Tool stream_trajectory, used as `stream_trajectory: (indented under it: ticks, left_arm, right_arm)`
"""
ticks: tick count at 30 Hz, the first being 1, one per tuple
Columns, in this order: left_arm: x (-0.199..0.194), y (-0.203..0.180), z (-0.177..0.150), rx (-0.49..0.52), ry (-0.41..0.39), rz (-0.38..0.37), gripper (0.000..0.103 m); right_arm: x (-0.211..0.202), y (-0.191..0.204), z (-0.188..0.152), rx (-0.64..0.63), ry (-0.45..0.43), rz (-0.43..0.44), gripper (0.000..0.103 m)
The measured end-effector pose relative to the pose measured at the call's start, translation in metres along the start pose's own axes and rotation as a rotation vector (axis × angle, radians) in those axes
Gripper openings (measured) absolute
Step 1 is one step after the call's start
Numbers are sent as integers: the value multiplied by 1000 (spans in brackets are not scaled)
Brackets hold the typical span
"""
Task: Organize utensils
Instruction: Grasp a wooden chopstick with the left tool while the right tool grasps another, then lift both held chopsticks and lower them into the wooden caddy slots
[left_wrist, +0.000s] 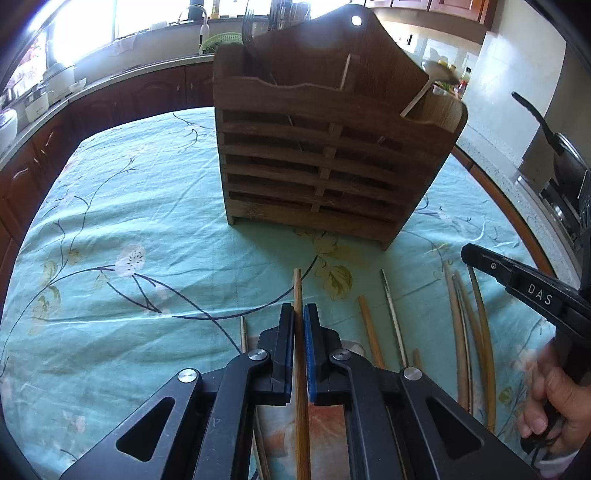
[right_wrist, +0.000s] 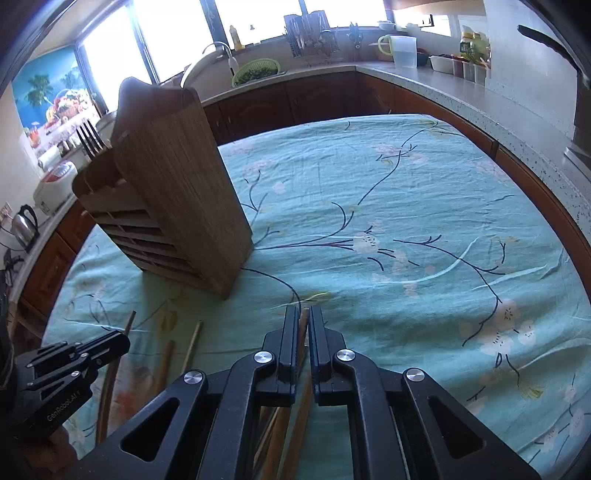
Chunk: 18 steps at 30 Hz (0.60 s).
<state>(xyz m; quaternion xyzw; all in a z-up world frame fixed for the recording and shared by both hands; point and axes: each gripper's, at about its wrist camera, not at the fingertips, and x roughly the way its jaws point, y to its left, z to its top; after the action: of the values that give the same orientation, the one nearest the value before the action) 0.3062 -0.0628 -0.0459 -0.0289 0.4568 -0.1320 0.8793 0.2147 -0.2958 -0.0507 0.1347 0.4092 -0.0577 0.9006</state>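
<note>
A wooden slatted utensil holder (left_wrist: 317, 155) stands on the table, with a fork (left_wrist: 248, 29) and a wooden spoon (left_wrist: 424, 88) in it. It also shows in the right wrist view (right_wrist: 173, 192). My left gripper (left_wrist: 299, 317) is shut on a wooden chopstick (left_wrist: 300, 369), which points toward the holder. My right gripper (right_wrist: 304, 317) has its jaws nearly closed around a wooden chopstick (right_wrist: 303, 321). Several chopsticks (left_wrist: 465, 332) lie on the cloth to the right of the left gripper. The right gripper also shows in the left wrist view (left_wrist: 532, 291).
The table wears a teal floral cloth (right_wrist: 406, 206). Dark wood cabinets and a speckled counter (right_wrist: 480, 96) surround it, with a sink, green basket (right_wrist: 255, 72) and a pan (left_wrist: 561, 155) on a stove at right.
</note>
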Motion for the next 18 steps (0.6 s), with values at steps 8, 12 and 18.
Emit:
stream_trajectory:
  ticks: [8, 12, 18]
  left_arm:
    - [-65, 7, -2, -38, -125, -98, 3]
    - [-94, 14, -9, -53, -170, -138, 3]
    - [-135, 25, -18, -66, -237, -165, 3]
  right_arm:
    - [-62, 5, 7, 47, -113, 103, 4]
    - [-90, 13, 12, 44, -168, 141, 4]
    - [-129, 24, 17, 32, -249, 178, 4]
